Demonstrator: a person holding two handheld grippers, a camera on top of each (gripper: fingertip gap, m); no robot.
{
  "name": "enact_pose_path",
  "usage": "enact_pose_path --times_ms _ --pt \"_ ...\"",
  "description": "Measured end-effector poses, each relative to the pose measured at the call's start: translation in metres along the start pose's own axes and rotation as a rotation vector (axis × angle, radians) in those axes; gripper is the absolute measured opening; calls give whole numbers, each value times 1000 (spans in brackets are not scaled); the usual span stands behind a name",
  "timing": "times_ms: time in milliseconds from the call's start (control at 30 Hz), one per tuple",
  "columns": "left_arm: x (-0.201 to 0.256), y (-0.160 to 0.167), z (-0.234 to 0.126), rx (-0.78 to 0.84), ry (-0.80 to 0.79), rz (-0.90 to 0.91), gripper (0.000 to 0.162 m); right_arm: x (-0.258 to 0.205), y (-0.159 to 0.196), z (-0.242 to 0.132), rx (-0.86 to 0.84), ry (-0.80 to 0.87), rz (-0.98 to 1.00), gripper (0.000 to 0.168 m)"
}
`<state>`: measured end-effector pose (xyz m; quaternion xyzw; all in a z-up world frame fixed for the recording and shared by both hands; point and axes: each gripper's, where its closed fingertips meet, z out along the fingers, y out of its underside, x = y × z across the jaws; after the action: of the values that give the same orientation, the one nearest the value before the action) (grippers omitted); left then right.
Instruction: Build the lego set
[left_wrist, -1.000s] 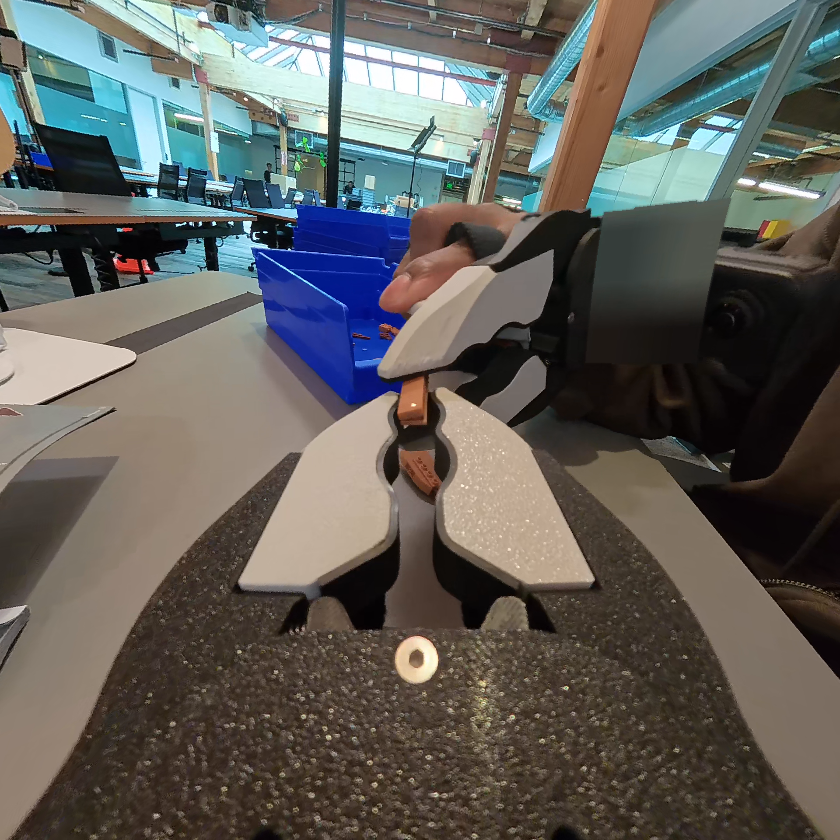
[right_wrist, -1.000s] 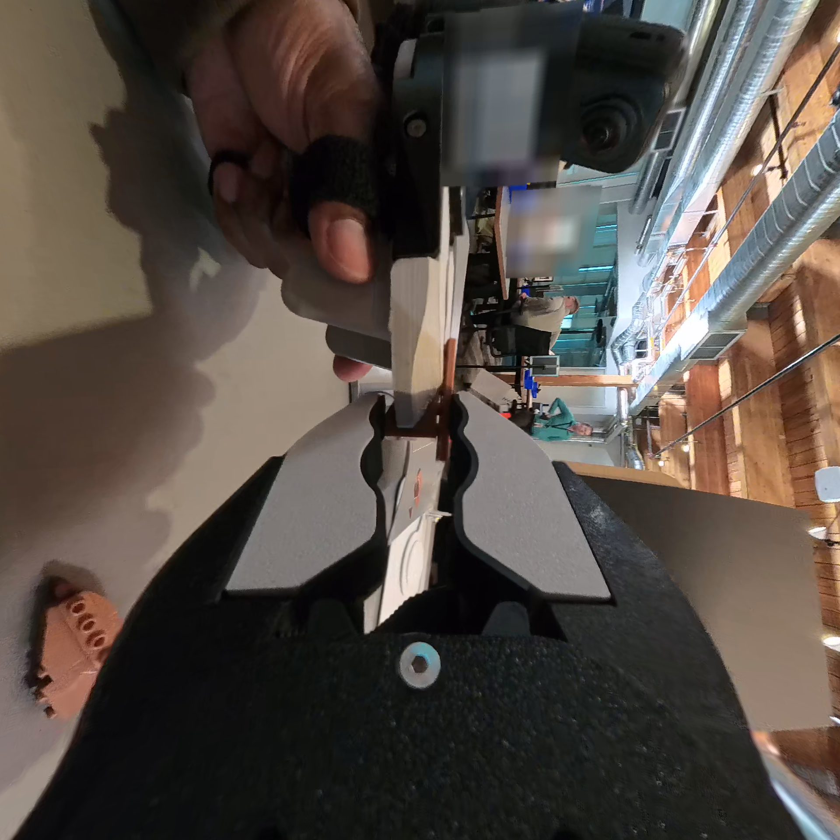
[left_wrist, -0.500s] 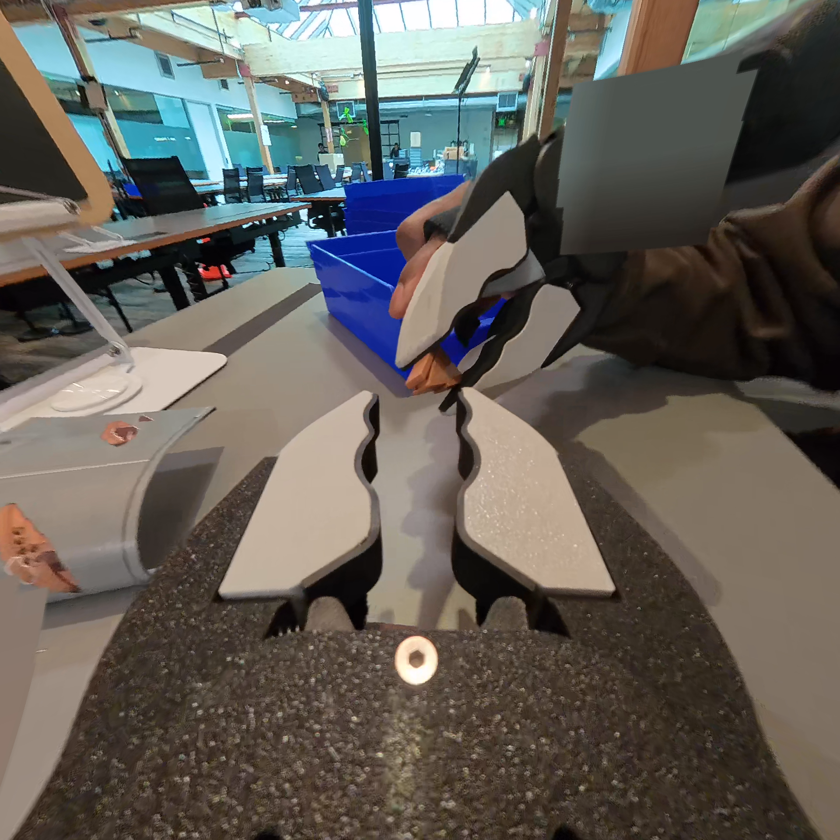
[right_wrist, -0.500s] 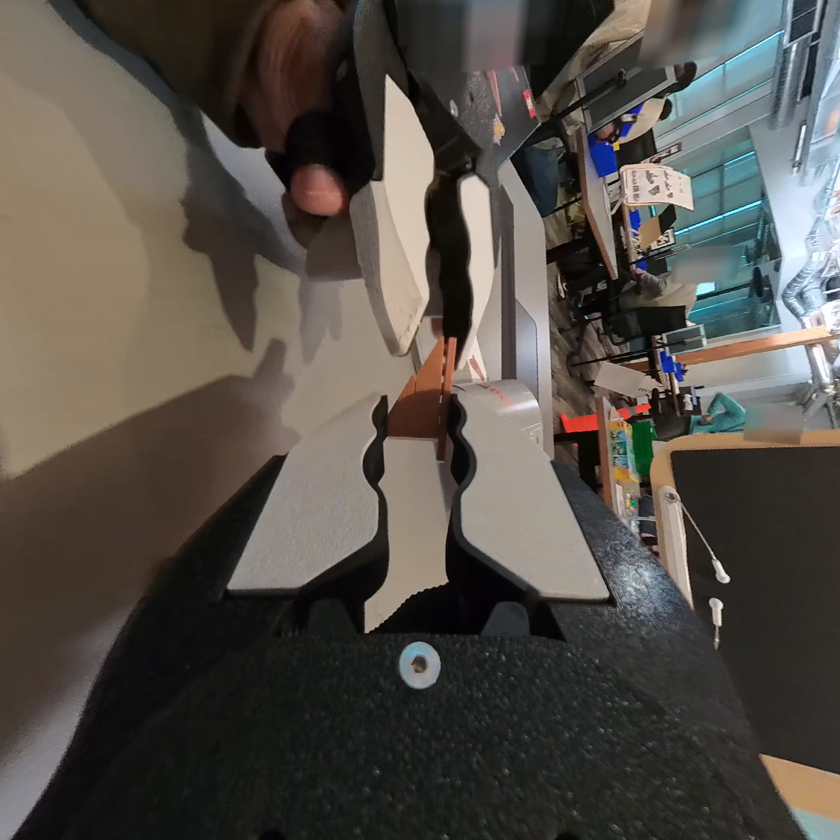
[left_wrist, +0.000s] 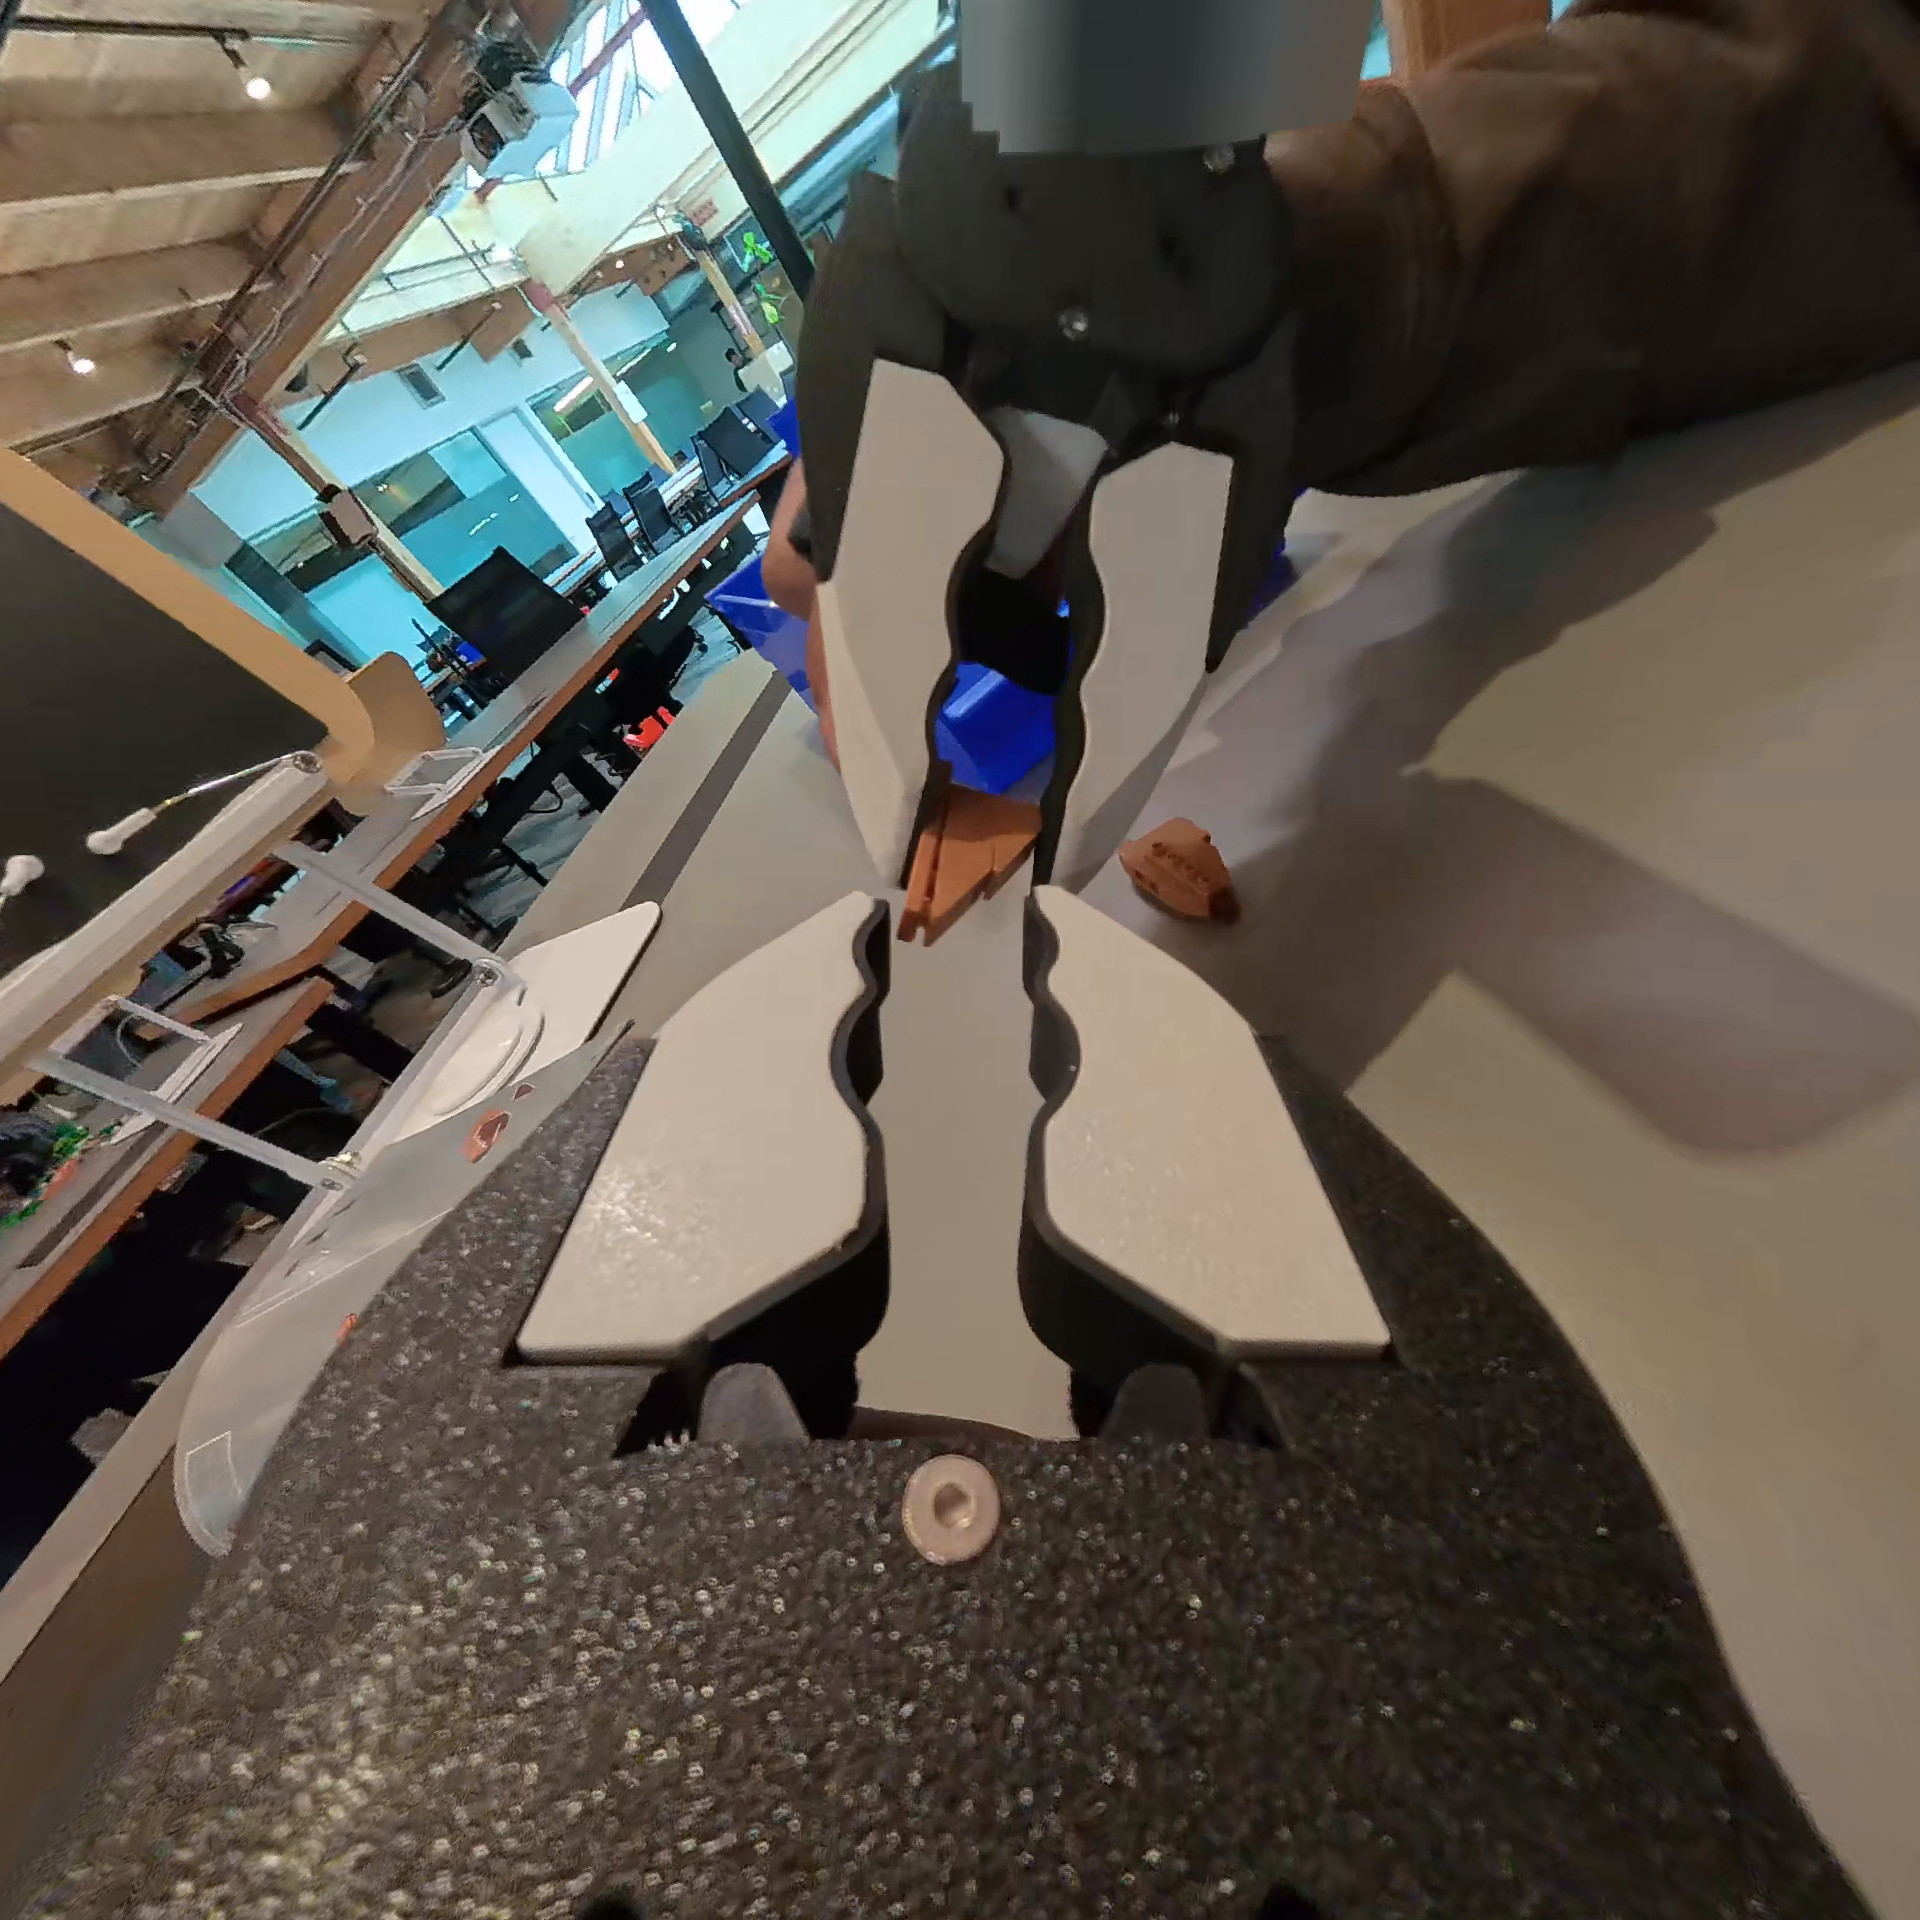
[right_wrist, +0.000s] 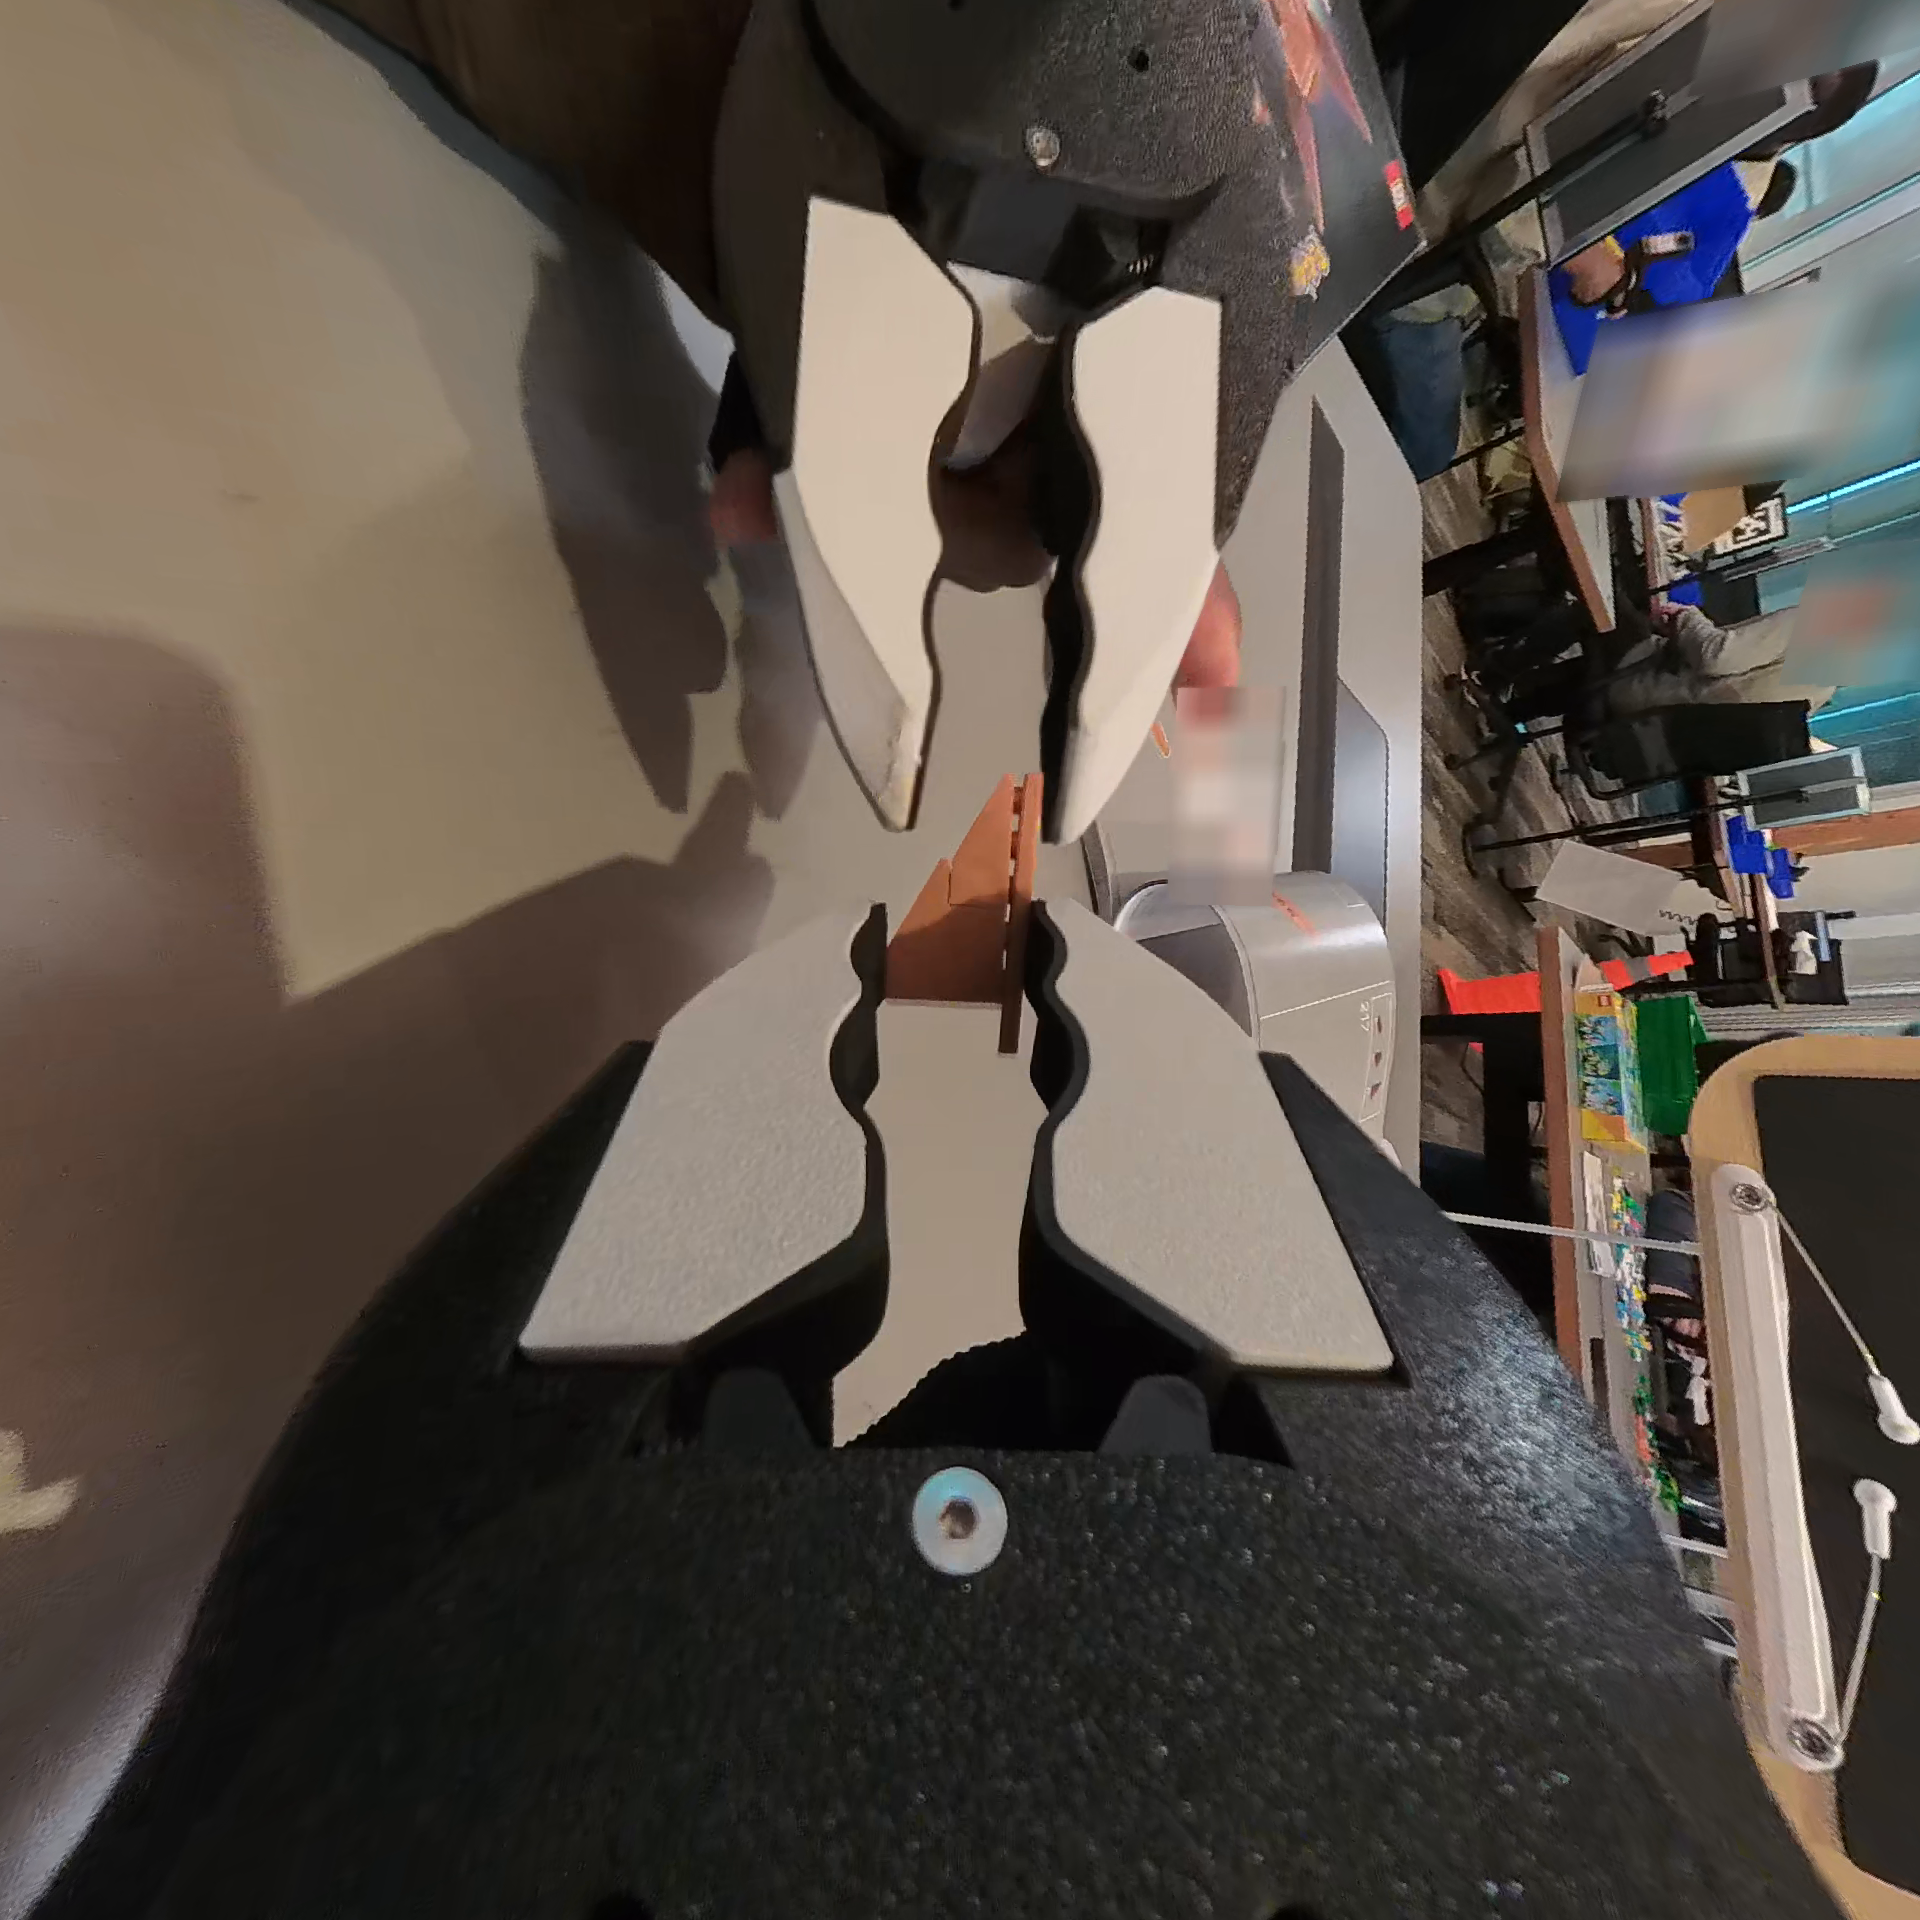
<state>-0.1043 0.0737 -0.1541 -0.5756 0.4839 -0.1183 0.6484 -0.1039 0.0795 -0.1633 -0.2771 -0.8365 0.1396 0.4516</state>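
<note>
Left wrist view showed the grey worktop (left_wrist: 1558, 1299) beneath us, a blue bin (left_wrist: 987, 727) at its far side behind the grippers, and a clear stand (left_wrist: 416, 1091) at our left. Our left hand-held gripper (left_wrist: 956, 914) stood apart and empty, its tips just short of the brown lego piece (left_wrist: 966, 852). That piece was clamped in the tips of our right hand-held gripper (right_wrist: 956, 935), raised off the worktop, one flat plate standing on edge against a stepped block. We judged it light, stiff and smooth, likely to twist in a pinch; its flat faces looked the best hold. A second brown lego lump (left_wrist: 1179, 868) lay on the worktop near the tips, clear of our path. Nothing else crowded the meeting point.
</note>
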Motion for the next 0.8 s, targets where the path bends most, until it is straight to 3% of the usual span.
enact_pose_path --times_ms 200,800 --pt "-1 5 3 -14 -26 39 14 -5 1 2 -2 -23 6 25" --pt "8 20 4 -97 18 147 10 -16 8 12 -1 -63 11 25"
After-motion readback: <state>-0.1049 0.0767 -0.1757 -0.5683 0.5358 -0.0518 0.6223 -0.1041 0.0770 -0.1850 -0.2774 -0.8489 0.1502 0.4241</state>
